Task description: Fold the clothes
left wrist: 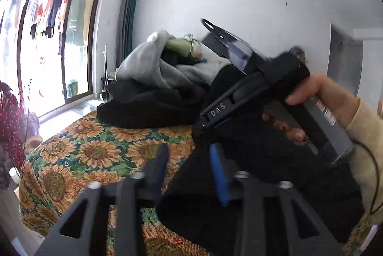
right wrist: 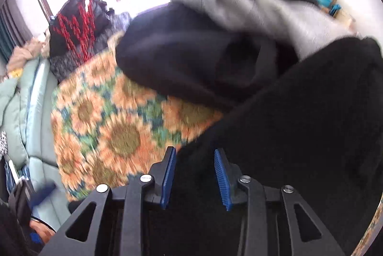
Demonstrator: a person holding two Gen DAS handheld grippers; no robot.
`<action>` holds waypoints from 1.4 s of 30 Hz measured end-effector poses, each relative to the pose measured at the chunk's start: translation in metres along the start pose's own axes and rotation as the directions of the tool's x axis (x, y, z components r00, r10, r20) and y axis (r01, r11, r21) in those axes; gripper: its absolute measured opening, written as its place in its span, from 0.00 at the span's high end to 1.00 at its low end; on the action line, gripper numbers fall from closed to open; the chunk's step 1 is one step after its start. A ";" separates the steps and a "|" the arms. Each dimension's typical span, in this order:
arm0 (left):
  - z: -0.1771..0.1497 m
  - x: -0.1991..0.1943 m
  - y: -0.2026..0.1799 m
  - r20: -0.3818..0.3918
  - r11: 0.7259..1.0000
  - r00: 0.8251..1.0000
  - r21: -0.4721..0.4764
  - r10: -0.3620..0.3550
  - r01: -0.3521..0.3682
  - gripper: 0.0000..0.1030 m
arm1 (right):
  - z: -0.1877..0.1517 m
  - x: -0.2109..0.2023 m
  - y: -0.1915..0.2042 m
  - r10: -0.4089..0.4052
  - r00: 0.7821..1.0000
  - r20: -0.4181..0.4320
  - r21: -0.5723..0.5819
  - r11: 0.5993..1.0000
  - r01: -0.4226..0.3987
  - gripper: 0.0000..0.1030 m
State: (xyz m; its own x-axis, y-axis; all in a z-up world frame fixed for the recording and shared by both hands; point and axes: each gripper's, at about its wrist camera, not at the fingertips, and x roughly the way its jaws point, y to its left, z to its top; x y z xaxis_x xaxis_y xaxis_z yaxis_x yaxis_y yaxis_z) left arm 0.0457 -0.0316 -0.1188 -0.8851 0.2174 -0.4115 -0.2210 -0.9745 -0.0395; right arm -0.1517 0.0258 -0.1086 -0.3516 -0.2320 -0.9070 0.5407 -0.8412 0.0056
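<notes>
**Q:** Where was the garment at this entry?

**A:** The black garment (right wrist: 299,124) lay heaped on the near right part of the desk (left wrist: 95,153), over its sunflower-print cloth. It butted against the pile of unfolded clothes behind it: a grey garment (left wrist: 143,64) on top of another dark piece (left wrist: 148,107). No fold was visible yet.

**Q:** State of the tools?

**A:** The right tool (right wrist: 194,153) pointed steeply down into the black fabric. Its blue pads (right wrist: 221,179) stood apart, with cloth filling the gap but not pinched. The left tool (left wrist: 189,157) also showed its fingers apart. The garment's edge lay against one pad, bare desk cloth showed beside the other, and nothing was gripped. The left view was blurred, so I noted that reading with some caution. A hand (left wrist: 311,100) held the right tool's handle.

**Q:** How should the step have been done well?

**A:** My judgement was that the step was finding an edge. Each tool should have closed on a single layer at a hem or corner, not on a bunch. The piece should then have been drawn clear of the pile onto the open desk and spread flat before any fold.

**Q:** Risk?

**A:** Black on black hid the layers. A deep bite could have dragged the neighbouring dark piece along.
</notes>
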 end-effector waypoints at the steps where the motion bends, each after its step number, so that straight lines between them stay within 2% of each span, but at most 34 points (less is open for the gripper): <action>1: -0.007 0.008 -0.007 -0.047 0.998 0.998 0.048 0.043 -0.041 0.98 | -0.001 0.003 0.006 -0.005 1.000 -0.008 -0.022 1.000 0.005 0.73; 2: -0.015 0.013 -0.010 -0.077 0.995 0.994 0.078 0.072 -0.066 0.99 | 0.001 0.007 0.011 -0.019 1.000 -0.008 -0.039 0.999 0.018 0.73; 4: -0.028 0.014 -0.008 -0.067 0.993 0.994 0.080 0.089 -0.084 0.99 | 0.007 0.015 0.017 -0.052 0.999 0.010 -0.056 0.997 0.053 0.76; 6: -0.029 0.008 -0.001 -0.083 0.997 0.994 0.031 0.077 -0.074 0.99 | 0.016 0.023 0.018 -0.072 0.997 0.026 -0.045 0.996 0.074 0.80; 7: -0.030 0.007 0.002 -0.090 0.998 0.994 0.013 0.068 -0.067 0.99 | 0.020 0.026 0.016 -0.088 0.996 0.032 -0.032 0.996 0.089 0.86; 10: -0.032 0.006 0.001 -0.086 0.997 0.994 0.023 0.069 -0.067 0.99 | 0.025 0.029 0.011 -0.096 0.993 0.075 -0.017 0.995 0.098 0.87; 14: -0.031 0.004 0.005 -0.094 0.999 0.995 -0.012 0.046 -0.047 0.99 | 0.018 0.008 -0.002 -0.035 0.990 0.140 0.020 0.999 0.032 0.85; 16: -0.030 0.006 0.012 -0.100 0.999 0.995 -0.045 0.019 -0.023 0.99 | 0.009 -0.019 -0.010 0.025 0.976 0.217 0.050 0.998 -0.037 0.81; 18: -0.029 0.005 0.015 -0.100 0.998 0.995 -0.066 0.005 -0.011 0.99 | -0.001 -0.038 -0.007 0.098 0.968 0.229 0.019 0.994 -0.105 0.81; 20: -0.030 0.003 0.013 -0.098 0.998 0.995 -0.068 0.007 -0.014 0.99 | -0.010 -0.045 0.005 0.150 0.966 0.211 -0.040 0.989 -0.145 0.81; 22: -0.031 0.002 0.011 -0.099 0.997 0.995 -0.069 0.009 -0.016 0.99 | -0.023 -0.039 0.016 0.176 0.975 0.137 -0.083 0.983 -0.166 0.82; 24: -0.032 0.001 0.009 -0.100 0.997 0.995 -0.070 0.011 -0.018 0.99 | -0.026 -0.022 0.019 0.148 0.988 0.049 -0.072 0.987 -0.144 0.83; 26: -0.030 0.003 0.009 -0.104 0.997 0.995 -0.071 0.010 -0.017 0.99 | -0.030 -0.009 0.016 0.120 0.992 0.026 -0.054 0.991 -0.119 0.85; 27: -0.030 0.004 0.009 -0.105 0.997 0.994 -0.071 0.009 -0.017 0.99 | -0.028 -0.008 0.014 0.116 0.993 0.039 -0.041 0.993 -0.114 0.86; 30: -0.029 0.003 0.009 -0.105 0.997 0.994 -0.072 0.013 -0.021 0.99 | -0.020 0.003 0.007 0.087 0.993 0.081 -0.004 0.996 -0.087 1.00; 31: -0.029 0.002 0.009 -0.103 0.997 0.995 -0.074 0.016 -0.024 0.99 | -0.019 0.002 0.004 0.090 0.989 0.121 0.006 0.996 -0.092 1.00; 32: -0.030 0.002 0.009 -0.102 0.997 0.995 -0.077 0.018 -0.026 0.99 | -0.018 0.000 0.000 0.060 0.986 0.156 0.018 0.998 -0.064 0.98; 33: -0.030 0.001 0.009 -0.101 0.997 0.995 -0.076 0.022 -0.030 0.99 | -0.017 -0.003 -0.003 -0.035 0.982 0.184 0.033 0.999 0.030 0.87; 34: -0.030 0.000 0.008 -0.101 0.997 0.994 -0.068 0.029 -0.036 0.99 | -0.017 -0.007 -0.008 -0.089 0.974 0.209 0.052 0.995 0.080 0.88; 37: -0.030 -0.001 0.007 -0.098 0.997 0.995 -0.062 0.035 -0.041 0.99 | -0.027 -0.029 -0.028 0.000 0.962 0.273 0.105 0.994 -0.029 0.84; 38: -0.030 -0.002 0.009 -0.097 0.997 0.995 -0.075 0.025 -0.032 0.99 | -0.033 -0.037 -0.026 0.050 0.958 0.284 0.080 0.994 -0.075 0.84; 39: -0.030 -0.002 0.011 -0.096 0.996 0.995 -0.088 0.015 -0.023 0.99 | -0.039 -0.044 -0.020 0.069 0.956 0.286 0.040 0.996 -0.084 0.84; 42: -0.031 -0.003 0.016 -0.094 0.992 0.996 -0.124 -0.013 0.002 0.99 | -0.056 -0.052 0.014 0.053 0.965 0.258 -0.116 0.993 -0.023 0.84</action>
State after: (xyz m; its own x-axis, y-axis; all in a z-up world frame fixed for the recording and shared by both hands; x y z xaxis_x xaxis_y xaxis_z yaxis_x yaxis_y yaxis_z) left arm 0.0576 -0.0497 -0.1466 -0.8398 0.2242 -0.4944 -0.1701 -0.9736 -0.1524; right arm -0.0828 0.0538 -0.0849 -0.5075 -0.3939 -0.7663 0.6335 -0.7735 -0.0220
